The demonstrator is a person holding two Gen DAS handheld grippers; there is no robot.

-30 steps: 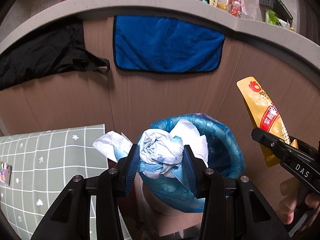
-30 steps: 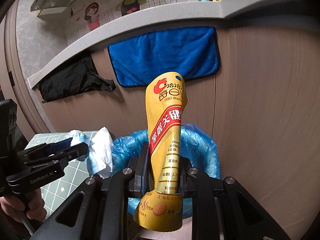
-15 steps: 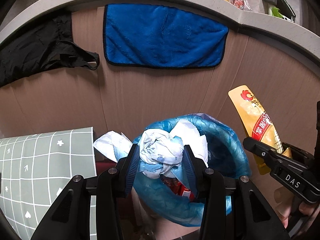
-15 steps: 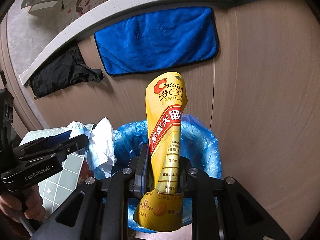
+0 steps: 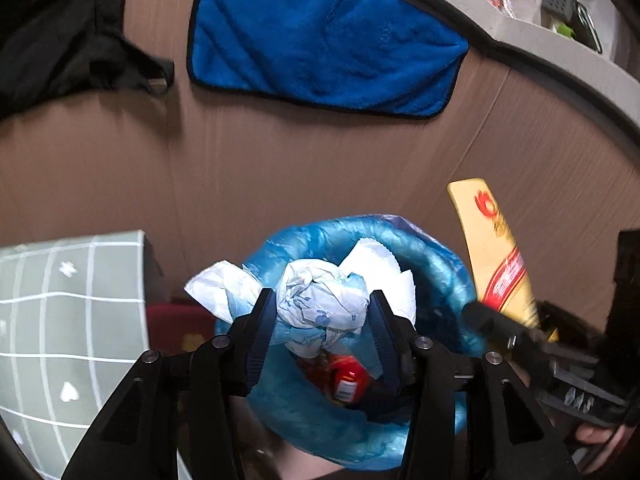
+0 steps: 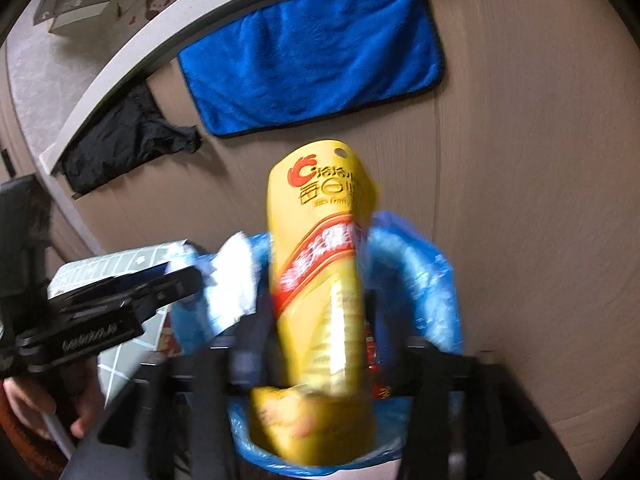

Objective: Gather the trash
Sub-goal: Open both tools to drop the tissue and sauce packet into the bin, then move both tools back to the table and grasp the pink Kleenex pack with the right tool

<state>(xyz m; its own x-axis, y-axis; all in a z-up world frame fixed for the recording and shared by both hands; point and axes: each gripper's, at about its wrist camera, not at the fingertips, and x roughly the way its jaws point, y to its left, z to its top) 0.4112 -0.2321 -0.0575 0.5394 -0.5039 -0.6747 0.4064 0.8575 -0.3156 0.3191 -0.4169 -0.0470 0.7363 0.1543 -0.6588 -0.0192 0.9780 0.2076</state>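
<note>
Left gripper: my left gripper [image 5: 322, 312] hangs over the bin, its jaws just having been opening a little, with the crumpled tissue wad [image 5: 320, 306] between them. The left pad seems to touch the wad; at the right pad I cannot tell whether there is contact.

Right gripper: my right gripper [image 6: 320, 320] is badly blurred. Its jaws have just been opening and stand wide, well off either side of the yellow snack pouch [image 6: 320, 280] between them. The pouch stands roughly upright, its bottom end low over the bin's near rim.

Trash bin: a round bin lined with a blue plastic bag [image 5: 432, 264] sits at 6 o'clock in both wrist views, against a brown wood-grain cabinet front [image 5: 280, 168]. Inside it, below the wad, lies a red wrapper [image 5: 348, 376].

Tissue: more white tissue spills over the bin rim at 9 o'clock of the wad.

From the left wrist: the pouch and the right gripper show at 3 o'clock, just beside the bin.

From the right wrist: the left gripper [image 6: 172, 280] shows at 9 o'clock, a hand [image 6: 28, 404] below it.

Background: a blue towel [image 5: 320, 36] hangs at 12 o'clock, a black cloth [image 5: 72, 52] at 10 o'clock, both under a grey counter edge [image 6: 120, 68].

Left side: a grey-green box with a white grid [image 5: 68, 320] stands at 8 o'clock of the bin.
</note>
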